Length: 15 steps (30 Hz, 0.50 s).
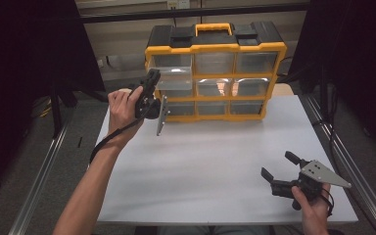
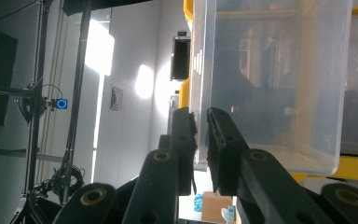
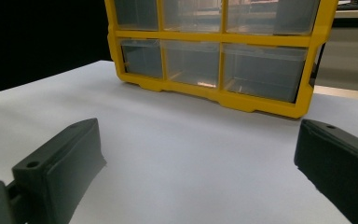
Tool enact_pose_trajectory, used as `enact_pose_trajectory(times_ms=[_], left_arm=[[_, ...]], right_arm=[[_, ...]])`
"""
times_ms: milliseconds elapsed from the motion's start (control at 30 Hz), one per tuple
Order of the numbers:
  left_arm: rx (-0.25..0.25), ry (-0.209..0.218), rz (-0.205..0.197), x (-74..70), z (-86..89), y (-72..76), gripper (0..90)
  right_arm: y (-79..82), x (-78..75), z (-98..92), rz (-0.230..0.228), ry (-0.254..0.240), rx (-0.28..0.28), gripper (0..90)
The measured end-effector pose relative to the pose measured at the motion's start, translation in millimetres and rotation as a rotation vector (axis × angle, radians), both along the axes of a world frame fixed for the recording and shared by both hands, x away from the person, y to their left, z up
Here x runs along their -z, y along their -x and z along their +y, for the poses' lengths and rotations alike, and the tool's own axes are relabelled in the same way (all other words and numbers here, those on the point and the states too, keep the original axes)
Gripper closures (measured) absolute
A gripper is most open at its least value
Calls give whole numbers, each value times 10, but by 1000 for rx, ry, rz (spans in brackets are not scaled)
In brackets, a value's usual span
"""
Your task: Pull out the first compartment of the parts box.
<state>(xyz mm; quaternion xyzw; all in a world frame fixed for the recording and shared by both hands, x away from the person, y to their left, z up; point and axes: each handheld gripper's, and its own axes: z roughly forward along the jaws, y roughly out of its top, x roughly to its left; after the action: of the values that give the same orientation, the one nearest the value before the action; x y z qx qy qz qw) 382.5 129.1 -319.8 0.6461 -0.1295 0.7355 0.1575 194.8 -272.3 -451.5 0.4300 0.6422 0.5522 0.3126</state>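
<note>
A: High view first: nearest to us, at the bottom right, we see the right gripper (image 1: 280,171) held low over the white tabletop (image 1: 210,161), its fingers spread wide with nothing between them.

B: We agree. In the right gripper view the two black fingers (image 3: 60,161) stand far apart at either edge, with bare tabletop between them and the lower drawers of the yellow organizer (image 3: 214,51) beyond.

A: Farther back on the left, we see the left gripper (image 1: 152,81) raised in the left hand (image 1: 122,110), reaching to the organizer's left column.

B: There a clear drawer (image 1: 175,81) in the middle row sticks out from the frame. In the left gripper view we see the fingers (image 2: 186,140) nearly closed, pinching the drawer's thin front wall (image 2: 198,84), one finger on each side of the plastic.

A: And at the far edge of the tabletop stands the organizer (image 1: 215,47) itself, black on top, three rows of clear drawers facing us.
</note>
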Motion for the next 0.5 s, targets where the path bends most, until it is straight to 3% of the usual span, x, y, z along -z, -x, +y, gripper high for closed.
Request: enact_pose_trajectory(times_ms=[500], left_arm=[[6, -24, -9, -2, 38, 118, 819]], right_arm=[[-1, 0, -2, 1, -3, 1, 6]])
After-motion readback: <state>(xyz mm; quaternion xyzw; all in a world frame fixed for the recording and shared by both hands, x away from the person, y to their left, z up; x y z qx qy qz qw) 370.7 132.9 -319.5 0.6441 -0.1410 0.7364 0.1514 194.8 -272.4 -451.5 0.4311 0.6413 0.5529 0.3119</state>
